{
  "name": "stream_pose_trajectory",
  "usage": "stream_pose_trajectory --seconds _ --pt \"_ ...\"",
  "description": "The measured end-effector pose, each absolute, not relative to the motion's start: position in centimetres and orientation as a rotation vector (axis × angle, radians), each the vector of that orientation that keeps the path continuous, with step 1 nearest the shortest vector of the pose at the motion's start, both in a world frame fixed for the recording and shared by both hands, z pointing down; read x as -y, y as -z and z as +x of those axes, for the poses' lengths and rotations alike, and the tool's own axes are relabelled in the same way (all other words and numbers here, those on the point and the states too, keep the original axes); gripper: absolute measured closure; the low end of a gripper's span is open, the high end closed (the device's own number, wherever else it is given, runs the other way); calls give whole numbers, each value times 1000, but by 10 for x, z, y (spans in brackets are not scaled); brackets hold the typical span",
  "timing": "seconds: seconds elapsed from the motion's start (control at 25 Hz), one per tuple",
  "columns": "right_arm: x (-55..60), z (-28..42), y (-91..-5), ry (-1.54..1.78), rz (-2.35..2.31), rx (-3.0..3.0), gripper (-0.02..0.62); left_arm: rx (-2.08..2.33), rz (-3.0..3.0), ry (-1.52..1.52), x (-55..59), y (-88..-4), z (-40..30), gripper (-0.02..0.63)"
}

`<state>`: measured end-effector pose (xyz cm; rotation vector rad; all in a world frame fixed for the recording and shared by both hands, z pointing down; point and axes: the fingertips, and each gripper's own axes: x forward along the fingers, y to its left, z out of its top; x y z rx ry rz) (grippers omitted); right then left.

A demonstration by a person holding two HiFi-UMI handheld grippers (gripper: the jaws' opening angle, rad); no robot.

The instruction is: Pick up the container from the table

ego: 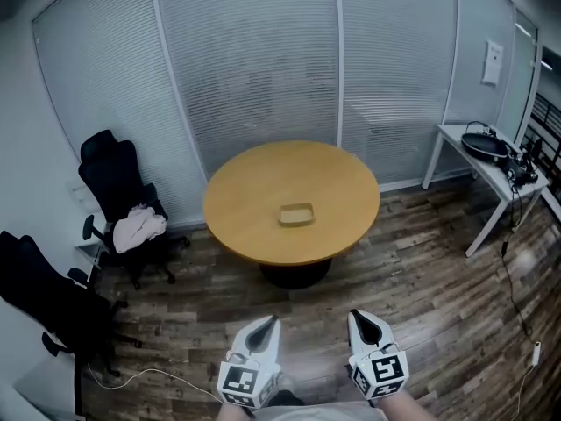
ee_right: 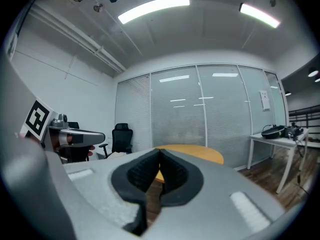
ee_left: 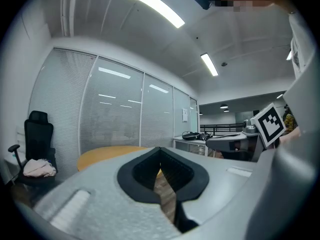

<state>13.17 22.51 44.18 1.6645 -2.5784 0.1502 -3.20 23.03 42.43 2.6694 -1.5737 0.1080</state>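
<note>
A small shallow tan container [ego: 296, 214] sits near the middle of the round wooden table [ego: 254, 182] in the head view. Both grippers are held side by side at the bottom of that view, well short of the table and over the wood floor. The left gripper [ego: 269, 325] has its jaw tips touching, with nothing between them. The right gripper [ego: 358, 317] is shut too and holds nothing. In the left gripper view the left gripper [ee_left: 160, 150] points level at the table's edge [ee_left: 107, 153]. The right gripper [ee_right: 159, 152] faces the table [ee_right: 200, 152] as well.
Two black office chairs stand at the left, one [ego: 118, 191] with a pink cloth [ego: 138, 228] on its seat, the other [ego: 44, 301] nearer. A white desk [ego: 491, 169] with dark gear stands at the right. Glass walls with blinds lie behind the table. A white cable [ego: 145, 375] runs across the floor.
</note>
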Motion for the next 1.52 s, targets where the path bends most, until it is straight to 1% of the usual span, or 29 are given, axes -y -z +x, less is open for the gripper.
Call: stream_pose_trajectory --seconds 0.2,0.36,0.68,0.96,1.32,1.52 --pt "-153 88 -439 -173 1720 2555 593 1579 2682 -108 -154 -418 -89 603" --pt "-105 63 -444 -181 1738 2523 594 1563 2682 -113 -104 -421 -119 604" --pt "-28 38 -463 -191 1671 2516 594 1551 2638 -98 -34 -443 -144 604" --pt "68 45 -480 -207 1565 2583 593 1672 2551 -96 47 -456 -138 604" --pt "220 93 -476 -226 1438 2643 594 1827 2433 -69 174 -445 -98 604" --pt "285 107 -492 -262 1400 2617 593 1847 2417 -95 228 -455 -82 604"
